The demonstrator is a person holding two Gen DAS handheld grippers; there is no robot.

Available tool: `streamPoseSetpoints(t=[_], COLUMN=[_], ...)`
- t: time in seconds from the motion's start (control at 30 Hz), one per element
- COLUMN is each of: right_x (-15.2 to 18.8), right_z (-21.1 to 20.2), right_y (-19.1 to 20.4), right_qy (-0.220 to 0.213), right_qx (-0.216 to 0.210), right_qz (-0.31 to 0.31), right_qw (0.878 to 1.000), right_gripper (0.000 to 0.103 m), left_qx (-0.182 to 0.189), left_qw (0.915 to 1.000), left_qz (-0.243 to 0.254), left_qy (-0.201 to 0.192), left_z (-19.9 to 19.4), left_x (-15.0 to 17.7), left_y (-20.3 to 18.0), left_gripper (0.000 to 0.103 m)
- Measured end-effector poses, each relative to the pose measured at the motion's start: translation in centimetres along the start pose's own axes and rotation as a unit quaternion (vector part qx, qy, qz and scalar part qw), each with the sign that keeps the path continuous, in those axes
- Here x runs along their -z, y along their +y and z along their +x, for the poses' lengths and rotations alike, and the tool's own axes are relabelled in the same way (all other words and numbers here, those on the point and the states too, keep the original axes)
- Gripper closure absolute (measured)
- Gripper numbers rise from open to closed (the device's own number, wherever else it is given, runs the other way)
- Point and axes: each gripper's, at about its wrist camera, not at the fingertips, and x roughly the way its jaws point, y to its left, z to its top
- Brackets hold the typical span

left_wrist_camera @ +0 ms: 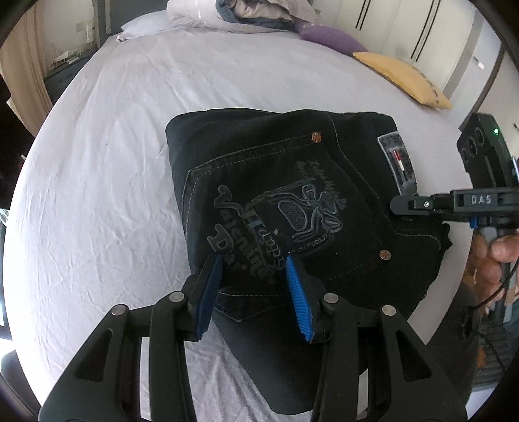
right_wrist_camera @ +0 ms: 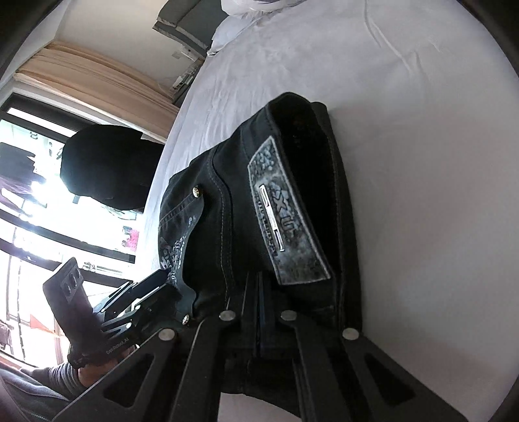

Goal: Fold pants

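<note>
Pants (left_wrist_camera: 292,201), black denim folded into a thick bundle, lie near the bed's (left_wrist_camera: 113,162) front edge; heavy and limp, they look best gripped at the stiff waistband. The left gripper (left_wrist_camera: 253,285) hovers wide apart over the back pocket, while the right gripper (right_wrist_camera: 256,305) is clamped on the waistband edge.

The folded pants (left_wrist_camera: 292,207) lie on the bed (left_wrist_camera: 113,162), near its front edge. The left gripper (left_wrist_camera: 254,276) sits over their near part, the right gripper (left_wrist_camera: 402,204) at their right edge. Far right lie two cushions (left_wrist_camera: 402,78); bedding (left_wrist_camera: 246,16) is piled at the far end.
</note>
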Motion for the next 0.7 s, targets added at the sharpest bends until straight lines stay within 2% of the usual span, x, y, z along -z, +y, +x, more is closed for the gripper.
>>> streamPoseSetpoints(t=[0.03, 0.13, 0.3, 0.4, 0.5, 0.53, 0.6, 0.63, 0.7], right_x=[-0.1, -0.2, 1.4, 1.9, 1.4, 1.3, 1.2, 1.3, 1.9], right_z=[-0.2, -1.7, -2.1, -2.3, -3.2, -3.7, -4.5, -4.4, -3.7], right_y=[0.2, 1.1, 2.0, 0.7, 1.3, 1.7, 1.9, 1.5, 0.7], right_qy=[0.0, -0.011, -0.01, -0.021, -0.031, -0.038, -0.049, -0.042, -0.024], right_qx=[0.001, -0.006, 0.006, -0.003, -0.004, -0.007, -0.01, 0.005, 0.009], right_qz=[0.003, -0.001, -0.031, -0.014, -0.017, -0.026, -0.031, -0.029, -0.038], right_qw=[1.0, 1.0, 0.999, 1.0, 0.999, 0.999, 0.998, 0.999, 0.999], right_gripper=[0.102, 0.085, 0.082, 0.091, 0.09, 0.088, 0.076, 0.072, 0.073], left_qx=[0.001, 0.002, -0.003, -0.004, -0.004, -0.006, -0.005, -0.004, -0.005], left_qw=[1.0, 1.0, 1.0, 1.0, 1.0, 1.0, 0.9999, 0.9999, 1.0], left_qz=[-0.002, -0.004, 0.001, 0.002, -0.005, -0.008, -0.009, -0.002, 0.006], left_qy=[0.0, 0.002, 0.001, 0.002, 0.0, -0.002, -0.008, -0.011, 0.003], left_z=[-0.1, -0.1, -0.1, -0.2, -1.1, -1.8, -2.9, -3.4, -2.9], left_x=[0.0, 0.1, 0.2, 0.3, 0.0, 0.0, 0.2, 0.5, 1.3], left_y=[0.1, 0.2, 0.0, 0.0, 0.1, 0.1, 0.1, 0.0, 0.0], left_gripper=[0.064, 0.064, 0.064, 0.064, 0.063, 0.063, 0.06, 0.058, 0.051])
